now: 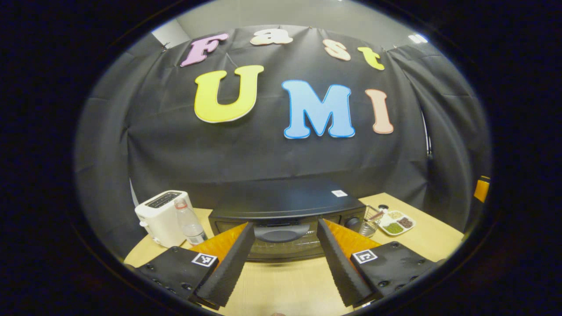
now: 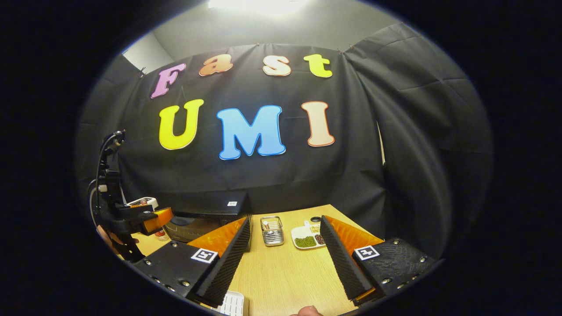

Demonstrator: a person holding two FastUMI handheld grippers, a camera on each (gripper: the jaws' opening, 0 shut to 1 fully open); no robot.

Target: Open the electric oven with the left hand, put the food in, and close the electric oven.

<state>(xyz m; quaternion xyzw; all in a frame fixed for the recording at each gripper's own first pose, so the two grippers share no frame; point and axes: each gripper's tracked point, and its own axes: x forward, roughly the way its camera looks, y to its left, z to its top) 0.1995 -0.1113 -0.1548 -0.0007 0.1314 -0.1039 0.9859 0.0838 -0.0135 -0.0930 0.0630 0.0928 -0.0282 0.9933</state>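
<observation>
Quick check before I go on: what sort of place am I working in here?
Most likely a mock kitchen counter inside a cloth-walled booth: a wooden table carries an oven, a toaster and a divided dish of dry foods.

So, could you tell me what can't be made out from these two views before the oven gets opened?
- Oven interior, left gripper view: door shut, glass dark, partly behind the left gripper fingers.
- Divided dish contents, right gripper view: too small to identify.
- White item at the bottom, right gripper view: cut off by the edge.
- Oven front, right gripper view: hidden by the right gripper finger.
</observation>
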